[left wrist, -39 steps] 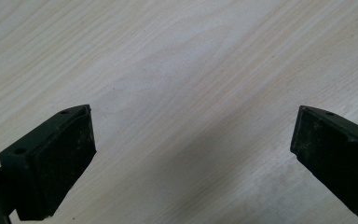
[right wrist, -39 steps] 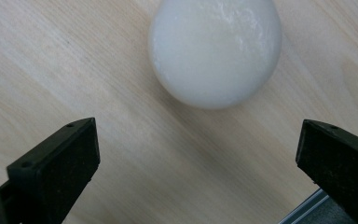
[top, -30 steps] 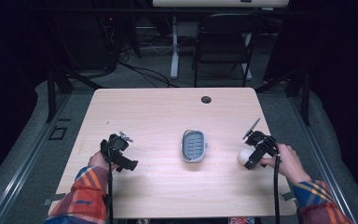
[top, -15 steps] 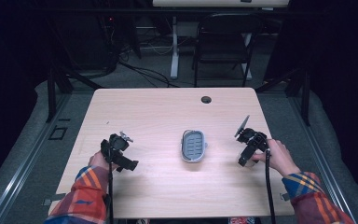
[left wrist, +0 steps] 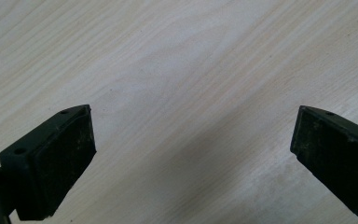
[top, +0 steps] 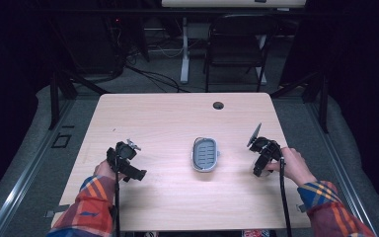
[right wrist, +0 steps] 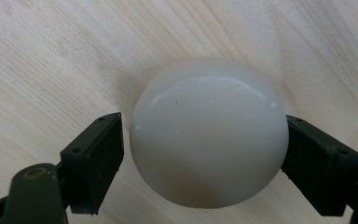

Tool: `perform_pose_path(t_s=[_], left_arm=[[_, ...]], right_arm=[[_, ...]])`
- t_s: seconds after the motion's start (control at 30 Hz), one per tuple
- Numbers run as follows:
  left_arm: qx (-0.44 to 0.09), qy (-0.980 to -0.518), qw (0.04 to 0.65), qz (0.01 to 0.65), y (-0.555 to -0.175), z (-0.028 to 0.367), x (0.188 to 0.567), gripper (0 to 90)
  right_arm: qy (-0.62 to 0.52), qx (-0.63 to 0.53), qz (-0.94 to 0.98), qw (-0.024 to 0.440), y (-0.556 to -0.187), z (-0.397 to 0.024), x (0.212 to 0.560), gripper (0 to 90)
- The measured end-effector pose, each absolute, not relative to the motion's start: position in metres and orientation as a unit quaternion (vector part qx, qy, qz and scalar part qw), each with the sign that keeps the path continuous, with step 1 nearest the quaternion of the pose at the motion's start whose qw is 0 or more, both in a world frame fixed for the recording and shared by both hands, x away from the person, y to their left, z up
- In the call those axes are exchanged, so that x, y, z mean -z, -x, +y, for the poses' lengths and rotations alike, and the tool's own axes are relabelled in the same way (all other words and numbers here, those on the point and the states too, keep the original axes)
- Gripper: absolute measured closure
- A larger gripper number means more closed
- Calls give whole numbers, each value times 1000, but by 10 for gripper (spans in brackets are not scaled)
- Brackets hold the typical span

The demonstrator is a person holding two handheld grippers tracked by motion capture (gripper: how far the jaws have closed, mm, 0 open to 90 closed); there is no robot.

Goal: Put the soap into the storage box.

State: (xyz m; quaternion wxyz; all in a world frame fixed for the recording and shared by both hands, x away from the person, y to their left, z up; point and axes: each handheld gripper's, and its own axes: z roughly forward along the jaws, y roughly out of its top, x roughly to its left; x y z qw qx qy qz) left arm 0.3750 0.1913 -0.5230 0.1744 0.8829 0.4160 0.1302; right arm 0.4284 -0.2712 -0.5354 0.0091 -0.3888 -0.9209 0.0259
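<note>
1. A white rounded object rests on the table, towards its right edge.
2. The right gripper has just been closing its jaws; both pads now press its sides.
3. A grey tray lies mid-table.
4. The left gripper hovers wide open, holding nothing.

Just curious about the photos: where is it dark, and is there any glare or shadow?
High view: the pale wooden table is lit, the surroundings nearly black. Right gripper view: small glints on the glossy white ball, its underside shaded. Left gripper view: soft shadow on the wood, no glare.
</note>
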Motion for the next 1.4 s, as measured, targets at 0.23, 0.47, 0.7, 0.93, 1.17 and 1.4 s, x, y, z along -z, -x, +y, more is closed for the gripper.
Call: perform_pose_path(t_s=[0.23,0.47,0.7,0.93,1.17,1.4], left_arm=[[-130,-885,168,413,-376,190,524,0],[-130,-884,171,415,-375,192,524,0],[-130,-885,173,413,-375,192,523,0],[-130,-884,173,415,-375,192,523,0],[-130,-884,173,415,-375,192,523,0],[-129,-883,172,417,-375,193,523,0]], right_arm=[[397,-18,-918,3,-427,-273,537,238],[387,-26,-922,11,-428,-271,535,240],[384,-16,-923,6,-426,-270,526,240],[384,-8,-923,0,-422,-270,519,240],[377,1,-926,-9,-419,-266,511,240],[369,6,-929,-12,-418,-260,501,240]])
